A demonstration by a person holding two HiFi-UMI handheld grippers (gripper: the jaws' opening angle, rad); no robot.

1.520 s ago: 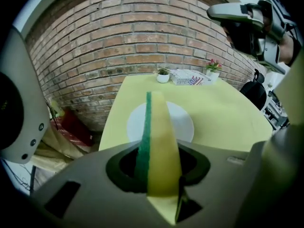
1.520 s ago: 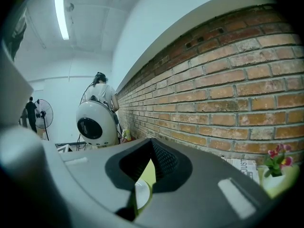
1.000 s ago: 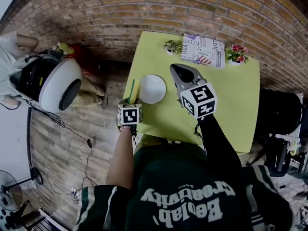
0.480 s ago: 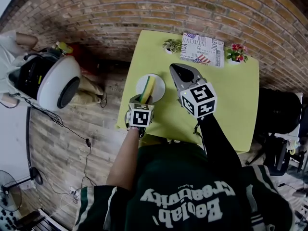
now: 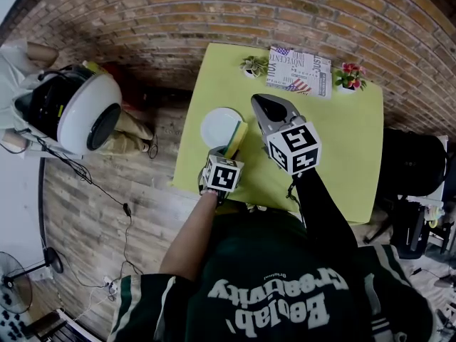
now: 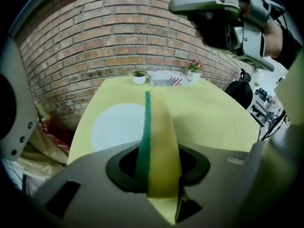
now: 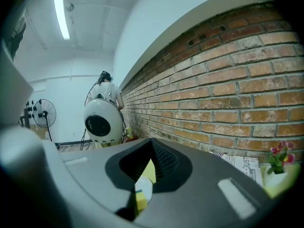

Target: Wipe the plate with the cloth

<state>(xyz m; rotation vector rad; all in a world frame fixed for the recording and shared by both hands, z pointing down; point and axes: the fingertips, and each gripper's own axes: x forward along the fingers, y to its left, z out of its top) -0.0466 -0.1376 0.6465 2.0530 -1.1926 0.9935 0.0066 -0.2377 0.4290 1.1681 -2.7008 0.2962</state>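
**Sponge at the plate's edge**

Your left gripper (image 5: 229, 154) is squeezing a yellow and green sponge (image 5: 237, 135). The sponge stands on its edge at the right rim of the white plate (image 5: 216, 125) on the green table (image 5: 342, 141). Your right gripper (image 5: 262, 104) is closed tight on nothing, up beside the plate. Far back sit a plant (image 5: 254, 68), a paper (image 5: 301, 71) and flowers (image 5: 349, 78), by the brick wall (image 5: 214, 13).

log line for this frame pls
task: wipe plate | left hand-held gripper: shut on sponge, at plate right rim, contact unclear | right hand-held gripper: shut, empty, over table
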